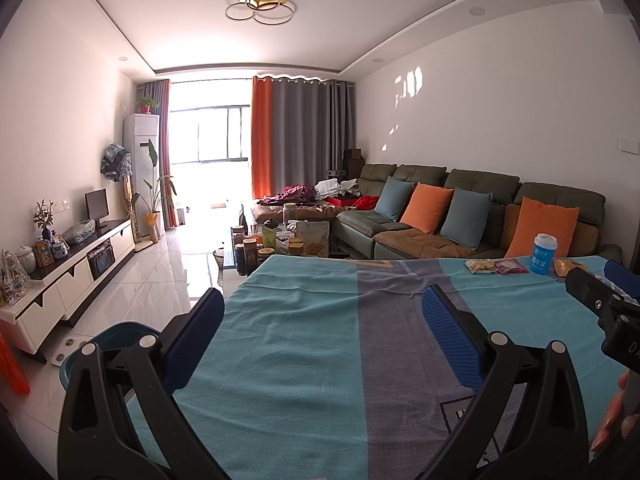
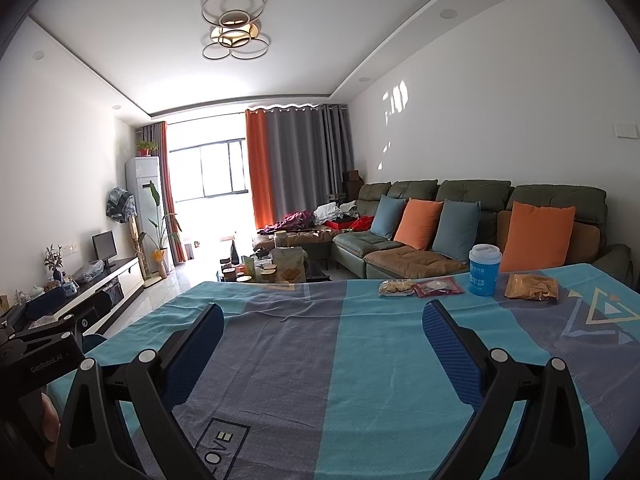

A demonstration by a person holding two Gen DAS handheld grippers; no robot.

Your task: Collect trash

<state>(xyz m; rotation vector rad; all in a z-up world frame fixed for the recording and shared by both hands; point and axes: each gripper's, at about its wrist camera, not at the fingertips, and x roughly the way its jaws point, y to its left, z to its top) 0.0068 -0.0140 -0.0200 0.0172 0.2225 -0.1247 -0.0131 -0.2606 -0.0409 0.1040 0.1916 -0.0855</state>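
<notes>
On the blue and grey striped cloth-covered table (image 2: 360, 360), trash is lined up at one o'clock: blue paper cup (image 2: 484, 270), brown crinkly wrapper (image 2: 531, 287), red packet (image 2: 438, 286), pale snack packet (image 2: 396, 288). Right gripper (image 2: 324, 344) and left gripper (image 1: 324, 332) are held wide open, empty, ready for grabbing.

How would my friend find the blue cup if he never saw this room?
Look at the table with the blue striped cloth, at its far edge before the green sofa. The cup stands among three flat wrappers; it alone is upright, blue with a white lid.
</notes>
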